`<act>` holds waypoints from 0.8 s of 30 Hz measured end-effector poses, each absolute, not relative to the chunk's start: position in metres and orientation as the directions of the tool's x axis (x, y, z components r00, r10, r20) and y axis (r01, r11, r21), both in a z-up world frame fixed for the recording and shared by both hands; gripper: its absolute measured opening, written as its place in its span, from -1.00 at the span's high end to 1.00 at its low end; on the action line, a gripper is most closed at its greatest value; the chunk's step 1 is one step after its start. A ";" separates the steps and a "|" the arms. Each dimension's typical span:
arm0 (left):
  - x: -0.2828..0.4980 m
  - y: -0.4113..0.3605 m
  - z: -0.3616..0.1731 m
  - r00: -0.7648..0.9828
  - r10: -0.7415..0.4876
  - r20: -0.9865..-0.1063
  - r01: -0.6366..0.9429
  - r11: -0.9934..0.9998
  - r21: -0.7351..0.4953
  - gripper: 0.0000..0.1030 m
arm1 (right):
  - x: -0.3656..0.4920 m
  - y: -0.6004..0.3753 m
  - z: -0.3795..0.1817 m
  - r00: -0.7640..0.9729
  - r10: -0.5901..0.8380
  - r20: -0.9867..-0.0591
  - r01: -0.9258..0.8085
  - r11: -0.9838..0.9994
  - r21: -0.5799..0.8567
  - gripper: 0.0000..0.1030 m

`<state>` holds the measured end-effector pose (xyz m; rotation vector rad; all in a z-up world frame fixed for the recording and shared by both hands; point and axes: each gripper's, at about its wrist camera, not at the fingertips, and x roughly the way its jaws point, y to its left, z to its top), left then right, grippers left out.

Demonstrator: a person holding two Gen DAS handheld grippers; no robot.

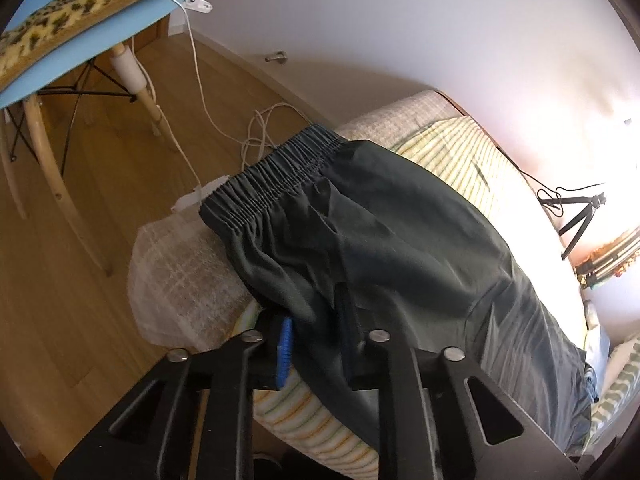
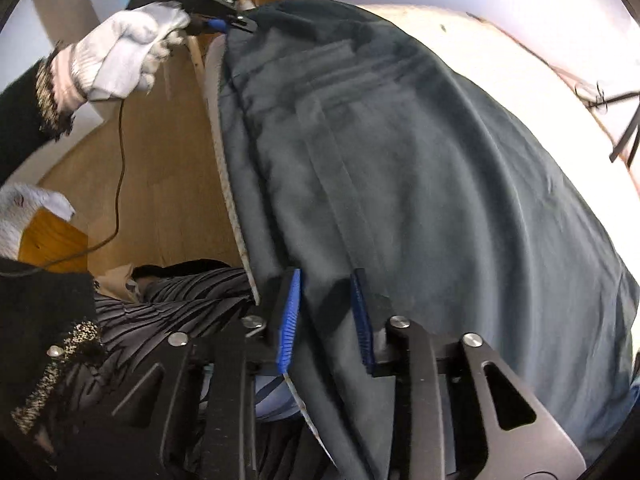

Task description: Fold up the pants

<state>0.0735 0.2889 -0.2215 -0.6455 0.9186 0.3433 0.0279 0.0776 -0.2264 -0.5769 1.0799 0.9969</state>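
Pants: one pair of dark grey-green fabric pants [image 1: 400, 232], spread over the striped yellow-and-white bed cover [image 1: 460, 152], straight ahead of both grippers.
Waistband: one gathered elastic waistband [image 1: 276, 172], far ahead of the left gripper, at the mattress corner.
Left gripper: the black two-finger left gripper with blue pads [image 1: 316, 344] pinches a fold at the pants' near edge; the cloth sits between its pads.
Right gripper: the black two-finger right gripper with blue pads [image 2: 328, 320] is pressed onto a ridge of the pants' fabric running forward between its fingers.
Hands: one white-gloved hand [image 2: 124, 52], far ahead and left of the right gripper, holds the left gripper's handle.
Edges: the bed's side edge runs just left of both grippers; the pants' edge follows it.
Open room: bare wooden floor [image 1: 80, 320] to the left of both grippers; one blue chair with wooden legs [image 1: 100, 40] stands well ahead and left; white cables [image 1: 200, 80] trail on the floor near the waistband.
Right side: one small black tripod [image 1: 580, 216] stands on the bed, far right of the left gripper.
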 end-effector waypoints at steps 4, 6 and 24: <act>0.074 0.297 -0.226 0.582 -0.011 -0.813 -0.523 0.761 -0.384 0.88 | 0.017 0.080 -0.225 0.149 0.383 -0.911 -0.899 0.436 0.036 0.92; 0.071 0.295 -0.222 0.587 0.002 -0.810 -0.519 0.768 -0.375 0.91 | 0.022 0.085 -0.224 0.150 0.388 -0.909 -0.897 0.440 0.040 0.94; 0.066 0.307 -0.223 0.566 0.054 -0.823 -0.540 0.779 -0.320 0.60 | 0.083 0.011 -0.173 0.086 0.562 -0.822 -0.768 0.563 0.305 -0.20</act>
